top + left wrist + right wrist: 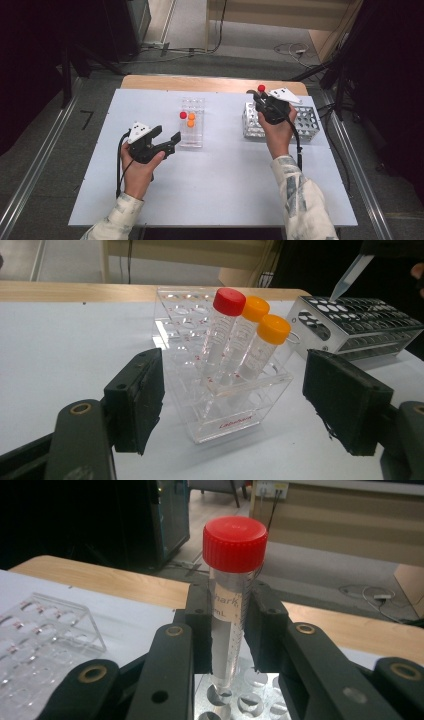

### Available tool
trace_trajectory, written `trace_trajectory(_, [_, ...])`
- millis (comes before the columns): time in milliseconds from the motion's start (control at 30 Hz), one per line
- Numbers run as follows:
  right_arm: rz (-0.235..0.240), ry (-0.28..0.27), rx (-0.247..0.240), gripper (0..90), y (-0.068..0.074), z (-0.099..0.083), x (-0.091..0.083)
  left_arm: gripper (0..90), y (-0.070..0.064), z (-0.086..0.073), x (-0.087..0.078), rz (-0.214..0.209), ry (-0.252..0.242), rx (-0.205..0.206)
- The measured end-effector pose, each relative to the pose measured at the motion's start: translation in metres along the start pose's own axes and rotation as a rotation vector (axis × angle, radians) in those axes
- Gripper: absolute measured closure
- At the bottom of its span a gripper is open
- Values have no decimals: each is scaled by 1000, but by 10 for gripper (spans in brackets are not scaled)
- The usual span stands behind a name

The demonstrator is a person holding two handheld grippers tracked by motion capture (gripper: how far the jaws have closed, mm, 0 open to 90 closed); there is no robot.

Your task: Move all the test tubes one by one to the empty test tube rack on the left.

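Red-capped tube (231, 605) sits clamped upright in the right gripper (230, 630), seemingly over the metal rack (240, 700); left gripper (235, 405) gapes empty.

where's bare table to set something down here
Free: the near strip of the white table between the two forearms, and its far left corner behind the left gripper. Crowded: around the clear rack, and the metal rack under the right gripper.

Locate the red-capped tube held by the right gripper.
The red-capped tube stands upright in the right gripper, above the metal rack at the table's far right.
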State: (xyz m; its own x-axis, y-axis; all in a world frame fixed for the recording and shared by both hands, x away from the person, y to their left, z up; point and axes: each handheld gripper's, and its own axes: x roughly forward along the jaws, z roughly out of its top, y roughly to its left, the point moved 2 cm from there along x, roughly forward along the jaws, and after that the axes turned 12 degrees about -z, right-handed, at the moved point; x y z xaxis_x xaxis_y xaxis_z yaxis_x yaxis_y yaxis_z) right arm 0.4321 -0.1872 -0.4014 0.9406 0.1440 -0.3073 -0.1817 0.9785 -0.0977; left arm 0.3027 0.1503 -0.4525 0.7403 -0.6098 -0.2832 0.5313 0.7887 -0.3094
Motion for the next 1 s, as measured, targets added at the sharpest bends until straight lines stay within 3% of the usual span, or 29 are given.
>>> trace_trajectory(267, [53, 4, 2, 713, 1, 4, -17, 254, 0, -1, -1, 2, 0, -9])
trace_trajectory(400, [91, 7, -4, 713, 7, 0, -25, 253, 1, 0, -3, 18, -25, -20])
trace_trajectory(1000, [224, 17, -70, 713, 43, -20, -54, 254, -5, -1, -3, 12, -15, -5])
